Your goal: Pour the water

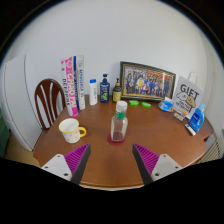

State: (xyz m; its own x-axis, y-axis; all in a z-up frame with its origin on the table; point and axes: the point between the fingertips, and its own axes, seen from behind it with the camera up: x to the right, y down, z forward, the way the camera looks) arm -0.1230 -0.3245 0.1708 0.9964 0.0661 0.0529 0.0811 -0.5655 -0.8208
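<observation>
tongs (111,160): spread wide, holding nothing | bottle (119,124): upright on tabletop (110,168), ahead between tongs | cup (70,130): ahead-left of tongs

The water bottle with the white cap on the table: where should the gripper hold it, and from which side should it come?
Probably the middle of the water bottle, below its white cap, coming straight from the front. It stands upright, alone, ahead of the open gripper, with the mug apart to its left.
</observation>
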